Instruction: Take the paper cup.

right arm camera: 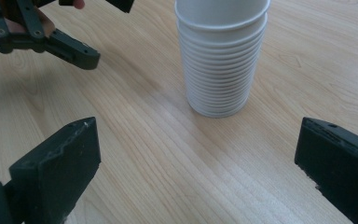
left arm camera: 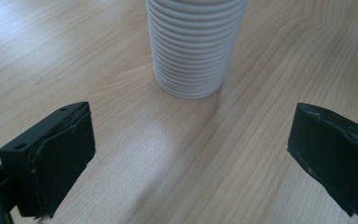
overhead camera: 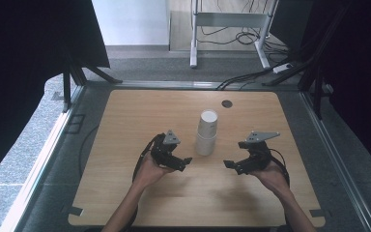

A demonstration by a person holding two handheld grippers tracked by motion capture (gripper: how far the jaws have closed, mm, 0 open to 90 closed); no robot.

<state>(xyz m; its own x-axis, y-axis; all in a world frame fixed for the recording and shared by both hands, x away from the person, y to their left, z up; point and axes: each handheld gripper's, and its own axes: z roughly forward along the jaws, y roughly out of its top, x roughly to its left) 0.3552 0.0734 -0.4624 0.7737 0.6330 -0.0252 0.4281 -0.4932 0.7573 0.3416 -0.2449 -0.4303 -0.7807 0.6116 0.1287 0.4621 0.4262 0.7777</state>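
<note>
Stack of white ribbed paper cups (overhead camera: 206, 133) stands upright mid-table on the light wooden tabletop (overhead camera: 125, 125). Left gripper (overhead camera: 186, 162) and right gripper (overhead camera: 228, 164) flank it, both wide apart, holding nothing, not touching.

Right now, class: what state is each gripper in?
Left gripper: open, holding nothing.
Right gripper: open, holding nothing, facing the cup stack.

left tongs (overhead camera: 182, 163): jaws wide | right tongs (overhead camera: 231, 165): jaws wide
</note>
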